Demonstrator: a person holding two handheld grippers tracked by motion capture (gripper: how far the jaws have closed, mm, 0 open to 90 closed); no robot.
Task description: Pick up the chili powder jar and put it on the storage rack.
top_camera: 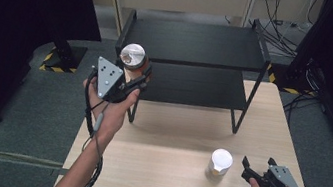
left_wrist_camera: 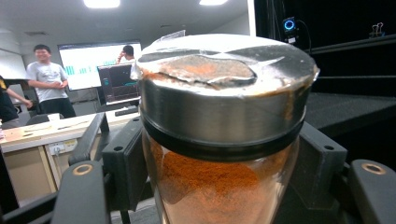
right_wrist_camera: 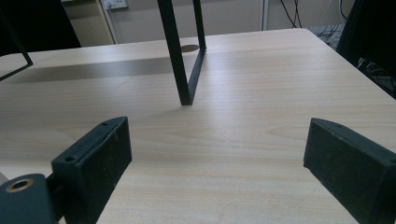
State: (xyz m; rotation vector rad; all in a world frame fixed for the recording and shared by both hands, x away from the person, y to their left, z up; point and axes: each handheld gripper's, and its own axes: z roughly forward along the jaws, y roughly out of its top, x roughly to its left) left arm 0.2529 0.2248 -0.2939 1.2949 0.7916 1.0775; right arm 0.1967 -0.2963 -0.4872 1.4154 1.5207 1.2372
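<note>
My left gripper (top_camera: pixel 140 80) is shut on a glass jar of orange powder (top_camera: pixel 134 59) with a silver lid, held up in the air at the left front corner of the black two-tier shelf (top_camera: pixel 198 43). In the left gripper view the jar (left_wrist_camera: pixel 219 140) stands upright between the two black pads (left_wrist_camera: pixel 122 163), its lid smeared with powder. My right gripper (top_camera: pixel 249 171) rests low at the table's front right, jaws wide apart with bare wood between the pads (right_wrist_camera: pixel 100 158). A second jar with a white lid (top_camera: pixel 219 163) stands on the table just left of it.
The shelf stands on the far half of the light wood table (top_camera: pixel 157 173); one of its legs (right_wrist_camera: pixel 180 60) rises ahead of the right gripper. Cables (top_camera: pixel 282 21) lie on the floor behind. People stand at desks in the background of the left gripper view.
</note>
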